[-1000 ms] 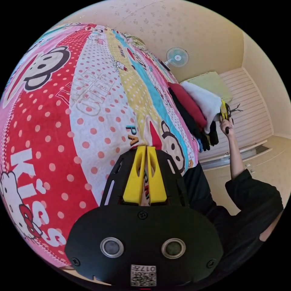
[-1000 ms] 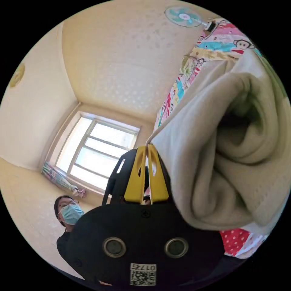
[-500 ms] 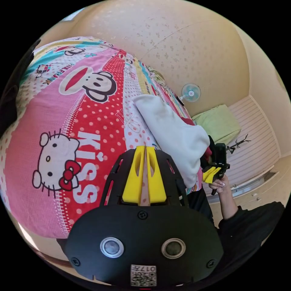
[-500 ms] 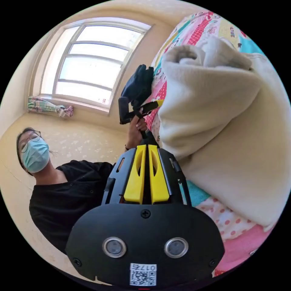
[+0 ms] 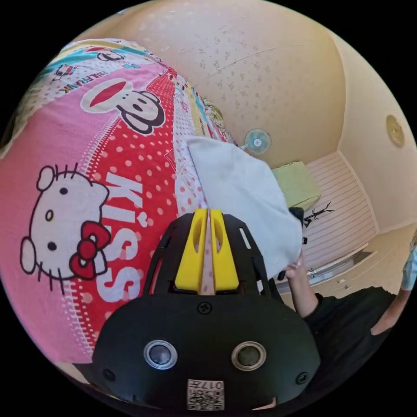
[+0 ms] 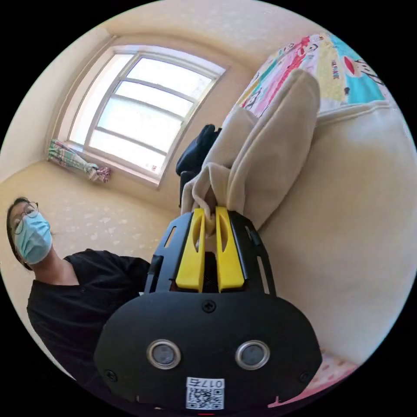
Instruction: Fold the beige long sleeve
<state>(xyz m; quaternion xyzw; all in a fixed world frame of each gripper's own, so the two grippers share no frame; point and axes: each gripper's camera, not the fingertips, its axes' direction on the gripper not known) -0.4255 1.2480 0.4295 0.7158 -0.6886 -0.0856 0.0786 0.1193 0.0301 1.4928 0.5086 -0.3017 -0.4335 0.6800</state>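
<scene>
Beige long sleeve (image 6: 347, 208): it lies on the cartoon-print bed cover (image 5: 87, 182), bunched into thick folds. In the left gripper view it (image 5: 243, 200) is a pale heap on the cover, just beyond the left gripper.
Right gripper (image 6: 210, 213): its yellow jaws stand narrow, and a fold of the beige long sleeve is pinched between their tips. Both jaws press on the fabric. A rolled part of the garment rises from the jaws, away from the camera.
Left gripper (image 5: 209, 213): its yellow jaws are almost together, with only a thin gap. Nothing is between them; the bed cover shows through the gap. It hangs over the bed cover, beside the beige long sleeve and not touching it.
Bed cover: pink, red with white dots, with cartoon monkey and cat figures. It carries the beige long sleeve.
Person (image 6: 74, 282): in a black top, beside the bed cover. A hand (image 5: 297, 268) is at the far edge of the beige long sleeve in the left gripper view.
Window (image 6: 139, 113): bright, beyond the beige long sleeve in the right gripper view.
Fan (image 5: 257, 141): on the wall beyond the beige long sleeve.
</scene>
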